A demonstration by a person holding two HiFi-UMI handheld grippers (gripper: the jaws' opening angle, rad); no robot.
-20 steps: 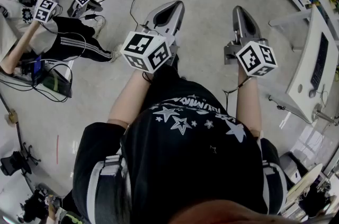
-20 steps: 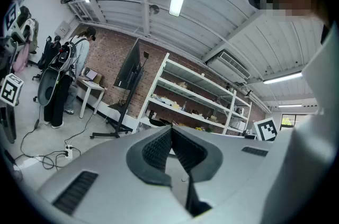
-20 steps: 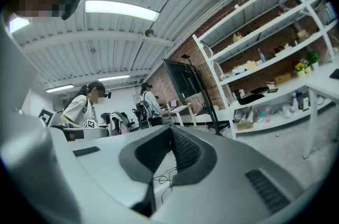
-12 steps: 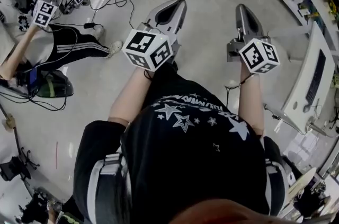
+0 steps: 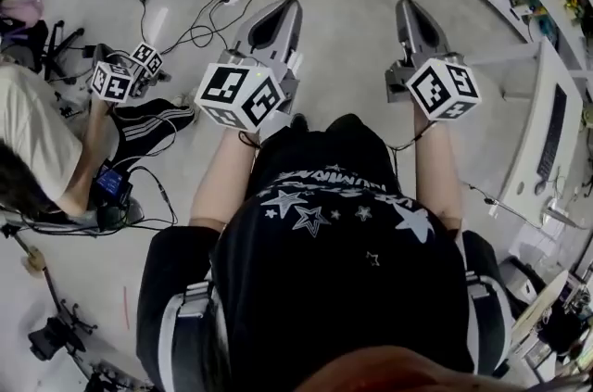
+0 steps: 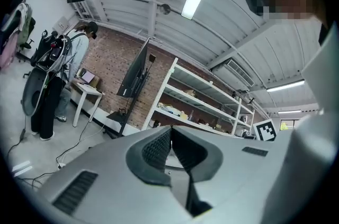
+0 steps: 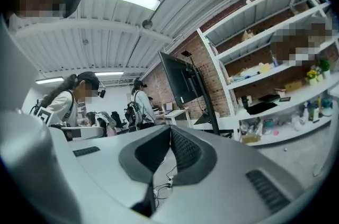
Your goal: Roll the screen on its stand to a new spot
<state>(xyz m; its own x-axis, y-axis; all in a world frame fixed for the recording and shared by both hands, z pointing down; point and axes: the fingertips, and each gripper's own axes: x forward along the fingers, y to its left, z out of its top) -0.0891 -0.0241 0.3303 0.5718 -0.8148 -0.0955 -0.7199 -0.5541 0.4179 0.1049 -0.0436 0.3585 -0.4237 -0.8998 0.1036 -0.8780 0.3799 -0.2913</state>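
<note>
Grey left gripper (image 6: 170, 132) and grey right gripper (image 7: 170, 130) are both pinching fully together, gripping nothing. Large black flat screen on its black floor stand (image 7: 181, 80) is standing well ahead of both, by the red brick wall (image 6: 106, 72). It's probably heavy, top-heavy, with a fragile panel, so pushing at the stand's pole looks safest. Both forearms are reaching forward side by side, grippers roughly level.

Matt plastic left tool (image 6: 170, 130), rough brick wall (image 6: 108, 66)
</note>
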